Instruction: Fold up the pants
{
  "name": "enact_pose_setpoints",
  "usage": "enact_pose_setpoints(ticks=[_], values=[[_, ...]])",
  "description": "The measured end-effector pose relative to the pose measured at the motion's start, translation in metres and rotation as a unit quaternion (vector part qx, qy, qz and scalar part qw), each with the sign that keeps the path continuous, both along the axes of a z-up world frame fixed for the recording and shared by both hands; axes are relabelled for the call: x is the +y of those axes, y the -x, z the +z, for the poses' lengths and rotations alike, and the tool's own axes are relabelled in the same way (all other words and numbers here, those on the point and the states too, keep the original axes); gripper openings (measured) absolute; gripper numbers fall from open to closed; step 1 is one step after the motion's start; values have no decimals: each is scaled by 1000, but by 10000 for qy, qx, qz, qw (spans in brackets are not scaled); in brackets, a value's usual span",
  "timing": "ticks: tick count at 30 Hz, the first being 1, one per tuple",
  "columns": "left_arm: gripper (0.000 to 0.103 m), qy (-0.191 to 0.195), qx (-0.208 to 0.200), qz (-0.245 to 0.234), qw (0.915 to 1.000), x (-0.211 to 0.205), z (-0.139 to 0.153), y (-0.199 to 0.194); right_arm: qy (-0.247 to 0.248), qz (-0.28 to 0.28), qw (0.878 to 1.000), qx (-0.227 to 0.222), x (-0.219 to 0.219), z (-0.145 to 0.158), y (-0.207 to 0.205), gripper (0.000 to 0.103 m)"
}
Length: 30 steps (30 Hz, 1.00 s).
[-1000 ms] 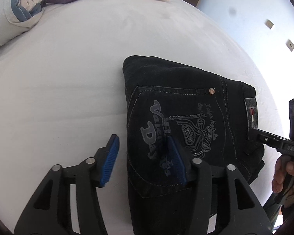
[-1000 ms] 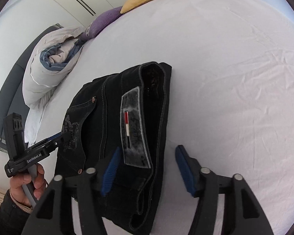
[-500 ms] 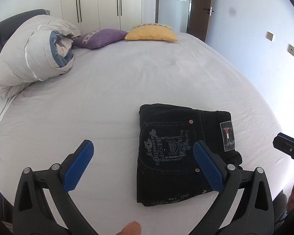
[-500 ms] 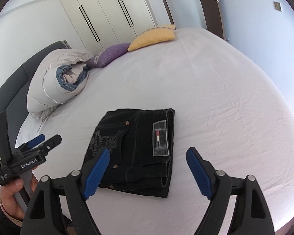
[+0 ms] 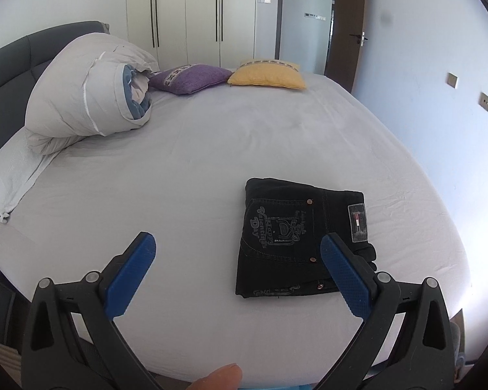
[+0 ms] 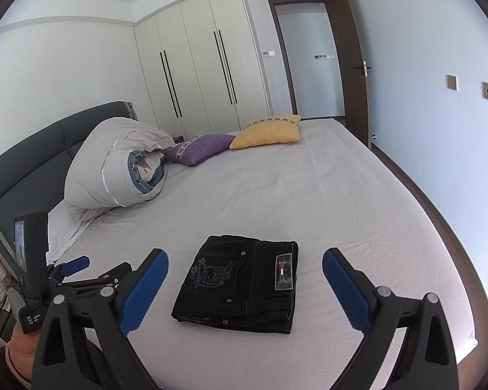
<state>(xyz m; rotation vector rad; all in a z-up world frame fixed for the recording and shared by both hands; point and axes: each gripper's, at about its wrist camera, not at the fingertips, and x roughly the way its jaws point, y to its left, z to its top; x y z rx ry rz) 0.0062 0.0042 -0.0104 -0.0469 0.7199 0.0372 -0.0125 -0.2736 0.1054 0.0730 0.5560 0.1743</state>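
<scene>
The black jeans (image 5: 292,227) lie folded into a flat rectangle on the white bed sheet (image 5: 211,149), back pocket with grey embroidery facing up; they also show in the right wrist view as the jeans (image 6: 240,279). My left gripper (image 5: 237,240) hovers well above and in front of them, open wide, with nothing between its blue pads (image 5: 130,273). My right gripper (image 6: 245,255) is likewise raised clear of the jeans. Its jaws are opening and hold nothing. The left gripper (image 6: 97,269) and the hand holding it appear at the lower left of the right wrist view.
A rolled duvet (image 5: 88,91) sits by the dark headboard (image 6: 32,162). A purple cushion (image 5: 192,78) and a yellow cushion (image 5: 266,74) lie at the far side. Wardrobe doors (image 6: 195,65) and an open door (image 6: 351,65) stand beyond the bed. A thumb tip (image 5: 221,377) shows at the bottom.
Both grippers let go of the folded jeans, opened wide, and rose up and back from the bed. The jeans stayed flat on the sheet.
</scene>
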Motion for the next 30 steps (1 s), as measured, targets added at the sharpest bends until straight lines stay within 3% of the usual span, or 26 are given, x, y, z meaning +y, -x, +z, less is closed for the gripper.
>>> enact_pose_setpoints(ticks=[9,30], values=[[103,5,175,-20,9998,-7,-14,26,175,81,9998,13,18,-4,18,99],[103,-89,440,-101,9989,-12,-28,11,402,-335,9971,560,13,-29,12,99]])
